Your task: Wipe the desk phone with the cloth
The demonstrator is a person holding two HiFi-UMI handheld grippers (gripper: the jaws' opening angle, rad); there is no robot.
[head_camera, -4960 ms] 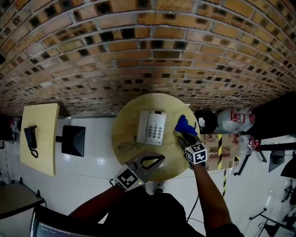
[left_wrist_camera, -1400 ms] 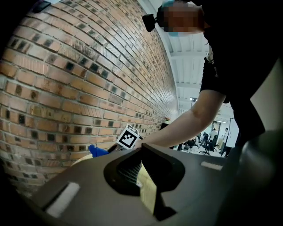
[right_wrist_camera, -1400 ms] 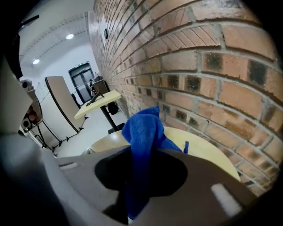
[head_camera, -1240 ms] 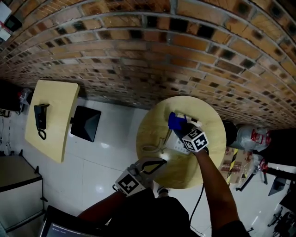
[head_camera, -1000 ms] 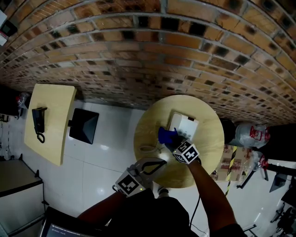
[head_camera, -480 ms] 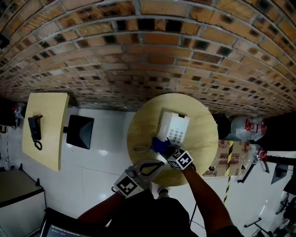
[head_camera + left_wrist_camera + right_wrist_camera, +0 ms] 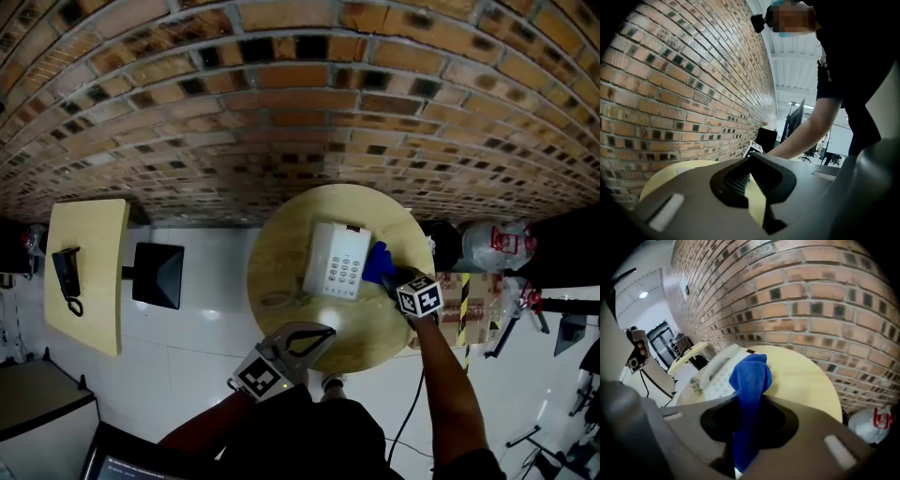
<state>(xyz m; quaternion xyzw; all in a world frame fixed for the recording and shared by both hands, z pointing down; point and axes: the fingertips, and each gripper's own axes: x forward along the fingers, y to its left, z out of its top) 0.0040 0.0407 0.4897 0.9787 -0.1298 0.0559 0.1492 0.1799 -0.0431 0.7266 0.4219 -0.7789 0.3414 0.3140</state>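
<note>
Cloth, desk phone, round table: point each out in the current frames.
blue cloth (image 7: 751,373), right gripper view, on its bunched upper end.
desk phone (image 7: 341,272), head view, on its keypad.
round table (image 7: 370,330), head view, on bare wood near the front edge.

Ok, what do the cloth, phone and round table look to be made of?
Cloth: soft blue fabric, likely microfibre; it folds limply, fuzzy nap.
Desk phone: white, probably matte plastic; smooth moulded casing.
Round table: pale wood or wood-look laminate; faint grain.
</note>
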